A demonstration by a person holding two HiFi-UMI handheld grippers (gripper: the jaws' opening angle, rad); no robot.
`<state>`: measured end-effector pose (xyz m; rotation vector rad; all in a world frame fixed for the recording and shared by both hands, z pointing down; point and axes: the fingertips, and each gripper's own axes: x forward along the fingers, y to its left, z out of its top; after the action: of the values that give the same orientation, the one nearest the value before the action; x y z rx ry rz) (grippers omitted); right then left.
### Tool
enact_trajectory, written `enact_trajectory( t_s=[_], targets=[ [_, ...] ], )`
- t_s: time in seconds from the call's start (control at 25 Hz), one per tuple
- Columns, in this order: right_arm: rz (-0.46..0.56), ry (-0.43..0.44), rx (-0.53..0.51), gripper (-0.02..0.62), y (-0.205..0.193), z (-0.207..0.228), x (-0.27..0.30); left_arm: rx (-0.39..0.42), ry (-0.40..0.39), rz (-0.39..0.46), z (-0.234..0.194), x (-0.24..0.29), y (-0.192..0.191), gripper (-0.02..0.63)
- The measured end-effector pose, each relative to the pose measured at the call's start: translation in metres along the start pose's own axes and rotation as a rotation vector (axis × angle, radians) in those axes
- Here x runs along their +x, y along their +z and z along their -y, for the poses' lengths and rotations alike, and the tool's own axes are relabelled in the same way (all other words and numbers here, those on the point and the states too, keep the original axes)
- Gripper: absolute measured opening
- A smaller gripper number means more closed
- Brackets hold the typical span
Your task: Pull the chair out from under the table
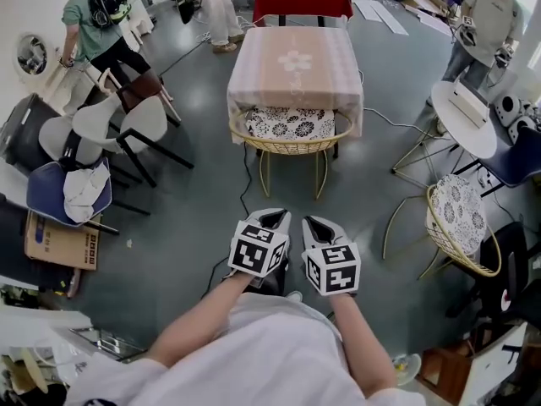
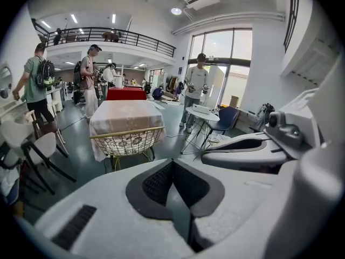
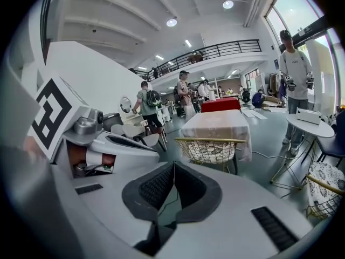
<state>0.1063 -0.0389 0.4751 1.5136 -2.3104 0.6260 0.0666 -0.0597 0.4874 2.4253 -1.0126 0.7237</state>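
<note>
Standing back on the grey floor, a person is holding the left gripper and the right gripper side by side, both well apart from the gold wire chair. The chair is sitting tucked against the near side of the cloth-covered table, its curved back rim facing the person. From the left gripper view, the left gripper is showing its jaws pressed together on nothing, with the chair and table lying ahead, to the left. From the right gripper view, the right gripper is likewise closed and empty, the chair waiting beyond it in front of the table. The chair is looking light and stiff, its thin smooth wire likely slippery in a grip, and its patterned cushion possibly loose. The top rim of the back is looking like the best hold, one gripper to each side, once the jaws are opening.
</note>
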Motion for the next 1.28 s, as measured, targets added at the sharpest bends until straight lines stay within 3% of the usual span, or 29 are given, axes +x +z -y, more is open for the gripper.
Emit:
enact_trajectory(
  t_s=[0.56,0.92,1.28],
  targets=[
    [-0.060,0.032,-0.099,0.003,0.022,0.030,0.069,-0.010,0.024,0.011,-0.063,0.047,0.025,0.005],
    [-0.120,0.048,-0.207,0.005,0.046,0.062,0.130,0.078,0.041,-0.014,-0.116,0.091,0.050,0.005],
    [-0.190,0.065,-0.357,0.005,0.064,0.089,0.178,0.186,0.034,-0.093,-0.156,0.128,0.059,0.005]
  ],
)
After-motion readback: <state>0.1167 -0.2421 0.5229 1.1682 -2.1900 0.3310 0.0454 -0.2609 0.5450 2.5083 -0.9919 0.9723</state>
